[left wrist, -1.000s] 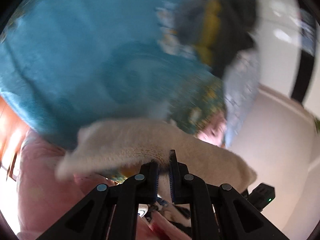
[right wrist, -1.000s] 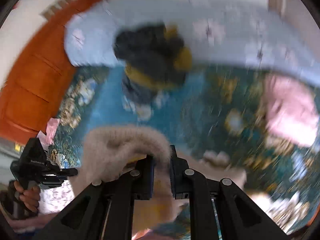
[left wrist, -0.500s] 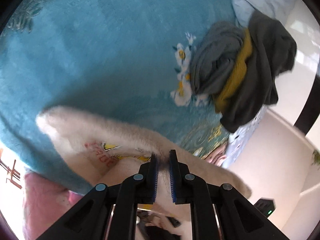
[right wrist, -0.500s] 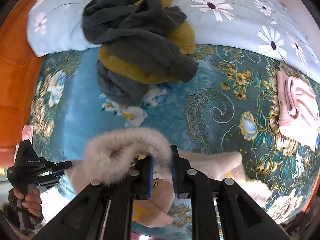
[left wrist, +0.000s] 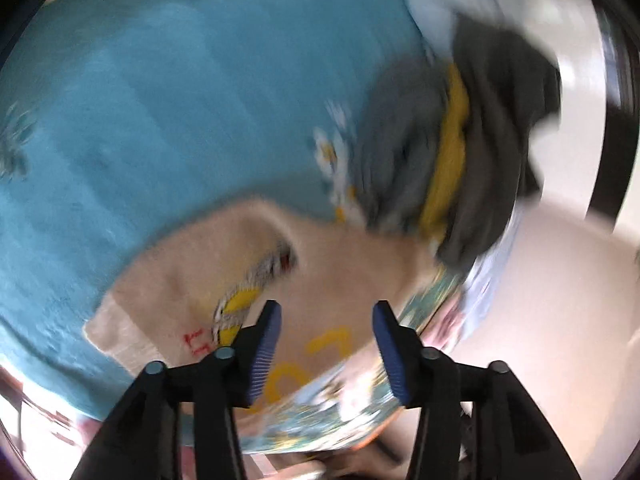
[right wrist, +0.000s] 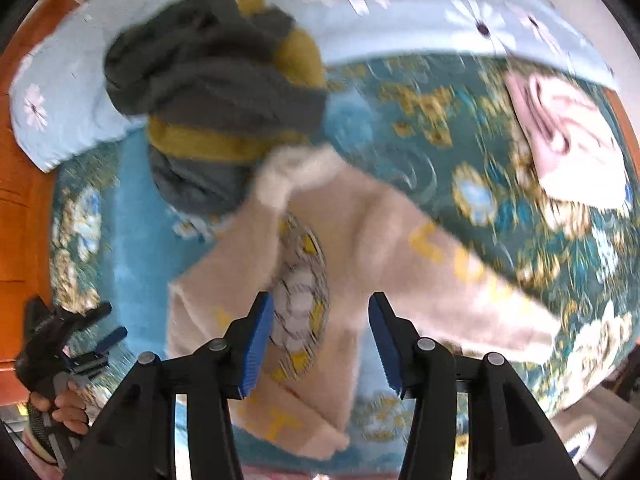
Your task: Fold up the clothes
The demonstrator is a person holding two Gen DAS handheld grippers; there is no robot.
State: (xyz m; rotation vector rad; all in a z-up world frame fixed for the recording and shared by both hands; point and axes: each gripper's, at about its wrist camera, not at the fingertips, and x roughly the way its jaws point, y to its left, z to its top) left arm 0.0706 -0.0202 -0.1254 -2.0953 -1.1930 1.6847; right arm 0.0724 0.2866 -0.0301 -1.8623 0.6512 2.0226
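Observation:
A fluffy beige sweater (right wrist: 360,248) with yellow letters and a flower patch lies spread on the teal bedspread (right wrist: 440,152). It also shows in the left wrist view (left wrist: 320,272). My right gripper (right wrist: 320,340) is open and empty just above the sweater's front. My left gripper (left wrist: 326,348) is open and empty above the sweater's edge; it also shows at the lower left of the right wrist view (right wrist: 92,344), held by a hand. Both views are blurred by motion.
A heap of dark grey and mustard clothes (right wrist: 216,92) lies on the bed behind the sweater, also in the left wrist view (left wrist: 472,128). A folded pink garment (right wrist: 568,144) lies at the right. A pale blue daisy pillow (right wrist: 400,12) lines the back. An orange wooden headboard (right wrist: 20,160) is at the left.
Both grippers have opened and let go of the sweater, which now lies spread flat on the bed. Both grippers have pulled back a little.

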